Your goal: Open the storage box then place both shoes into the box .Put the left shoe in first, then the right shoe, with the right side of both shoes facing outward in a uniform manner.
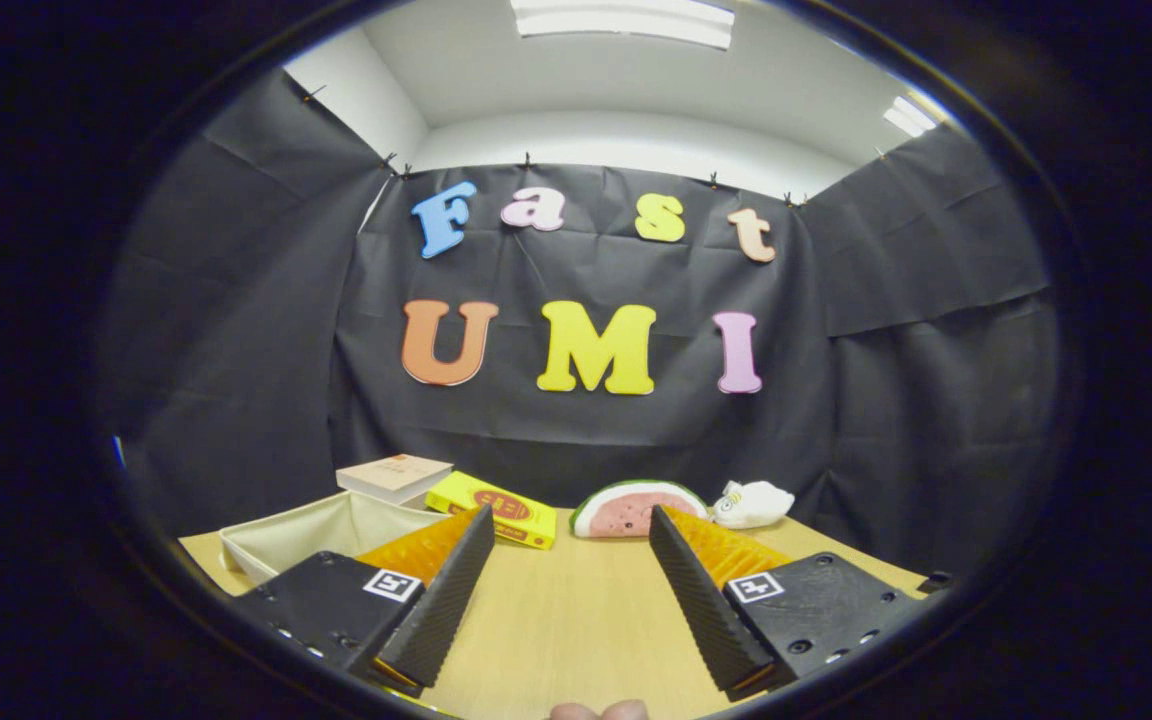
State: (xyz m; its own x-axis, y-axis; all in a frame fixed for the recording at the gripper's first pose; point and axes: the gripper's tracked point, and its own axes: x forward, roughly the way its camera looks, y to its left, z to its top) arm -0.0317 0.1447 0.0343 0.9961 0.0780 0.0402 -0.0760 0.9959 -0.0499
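Tool [568, 520] spread wide, grasping nothing, held low over bare wooden table [566, 620]. Fingertips of a hand [598, 711] at nearest margin. Near left, past left finger: cream open-topped fabric bin [321, 532], possibly the storage box; interior mostly hidden, contents not determinable. Far left: pale book [394, 476], yellow box [496, 508]. Far centre: watermelon-slice toy [636, 508]; far right: white plush toy [754, 503]. Shoes not located. Step in hand not settled: fits an approach toward the bin or a withdrawal after loading. Next move requires confirming bin contents and locating shoes.
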